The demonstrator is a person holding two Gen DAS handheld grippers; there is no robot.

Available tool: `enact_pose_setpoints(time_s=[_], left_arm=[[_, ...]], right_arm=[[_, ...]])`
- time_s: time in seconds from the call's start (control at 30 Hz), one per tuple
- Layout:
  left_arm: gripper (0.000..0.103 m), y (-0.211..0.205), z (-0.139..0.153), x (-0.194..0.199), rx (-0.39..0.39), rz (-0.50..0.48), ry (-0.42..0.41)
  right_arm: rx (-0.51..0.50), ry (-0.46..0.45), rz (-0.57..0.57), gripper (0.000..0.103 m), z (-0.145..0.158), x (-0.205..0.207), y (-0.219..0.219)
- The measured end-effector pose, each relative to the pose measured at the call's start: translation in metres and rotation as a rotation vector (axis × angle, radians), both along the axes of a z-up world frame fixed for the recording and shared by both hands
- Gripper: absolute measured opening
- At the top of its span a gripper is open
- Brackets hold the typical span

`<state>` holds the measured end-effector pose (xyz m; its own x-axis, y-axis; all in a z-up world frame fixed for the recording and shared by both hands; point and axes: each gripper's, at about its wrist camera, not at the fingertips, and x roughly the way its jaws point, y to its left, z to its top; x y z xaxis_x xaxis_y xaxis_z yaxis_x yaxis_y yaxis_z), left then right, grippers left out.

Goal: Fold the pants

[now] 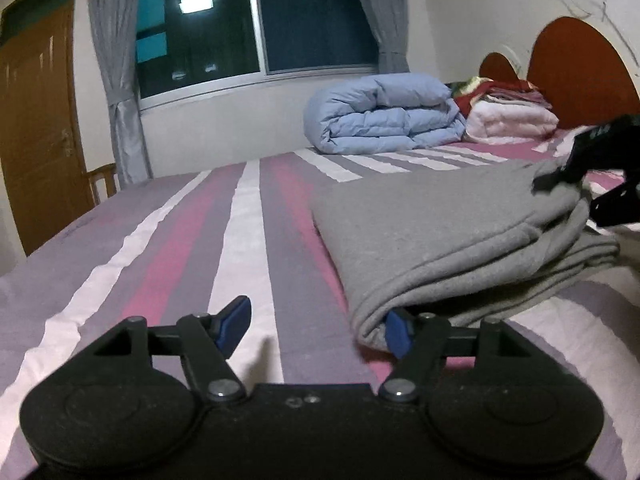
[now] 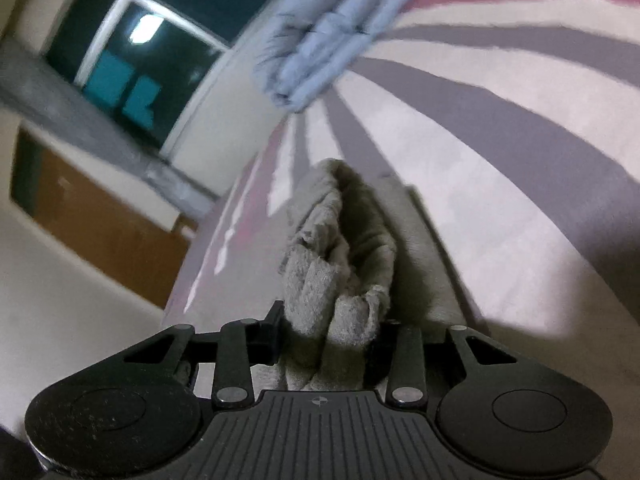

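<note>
Left wrist view shows the bed [image 1: 248,216] in pink, grey and white stripes filling the ground ahead, a rolled blue duvet [image 1: 384,114] far beyond the tool by the window, and the grey pants [image 1: 440,236] lying folded in layers just ahead and to the right. The left tool [image 1: 316,328] stands wide with nothing pressed between its blue pads; its right-hand finger touches or tucks under the near corner of the stack, the other rests out over bare sheet. At the far right edge of that stack the right tool [image 1: 560,178] bites the cloth, and its own wrist view confirms it: the right tool is clamped narrow on a thick bunch of grey fabric. This reads as a late fold, one end released and the other held. Next calls for laying that gripped end down squarely and letting go without dragging the layers askew.
</note>
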<state>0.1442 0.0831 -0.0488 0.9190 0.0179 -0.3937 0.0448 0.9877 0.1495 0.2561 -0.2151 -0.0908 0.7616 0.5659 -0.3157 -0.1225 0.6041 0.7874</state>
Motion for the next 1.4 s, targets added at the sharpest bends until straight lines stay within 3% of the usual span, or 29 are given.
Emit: enact_pose_setpoints(time_s=[0.13,0.2,0.77,0.83,0.93,1.0,1.07,1.17,1.3,1.4], left_arm=[[0.065,-0.006,-0.002,0.001,0.031,0.020,0.005],[0.068,-0.006,-0.003,0.002,0.033,0.028,0.014],[0.069,-0.006,-0.007,-0.001,0.055,0.030,0.021],[0.069,-0.007,-0.007,-0.001,0.056,0.031,0.019],[0.069,-0.007,-0.004,-0.005,0.049,0.022,0.031],[0.069,-0.003,0.008,-0.020,0.027,-0.030,0.016],[0.073,0.014,0.026,-0.039,-0.057,-0.067,-0.004],[0.074,0.046,0.046,-0.049,-0.203,-0.076,-0.028],[0.074,0.074,0.053,0.003,-0.443,-0.127,0.046],[0.066,0.084,0.039,0.047,-0.583,-0.129,0.159]], right_arm=[[-0.003,-0.059,0.019,0.037,0.010,-0.003,0.002],[-0.079,0.102,0.059,0.036,-0.018,0.014,0.012],[-0.062,0.086,0.068,0.038,-0.021,0.016,0.011],[-0.059,0.087,0.071,0.041,-0.020,0.016,0.011],[-0.060,0.072,0.096,0.057,-0.016,0.014,0.015],[-0.125,0.072,0.140,0.062,-0.005,0.006,0.016],[-0.192,-0.007,0.137,0.065,0.012,-0.016,0.001],[-0.162,-0.053,0.069,0.078,0.020,-0.028,-0.039],[-0.105,0.016,0.057,0.082,0.010,-0.002,-0.056],[-0.088,0.055,0.094,0.082,-0.001,0.014,-0.047]])
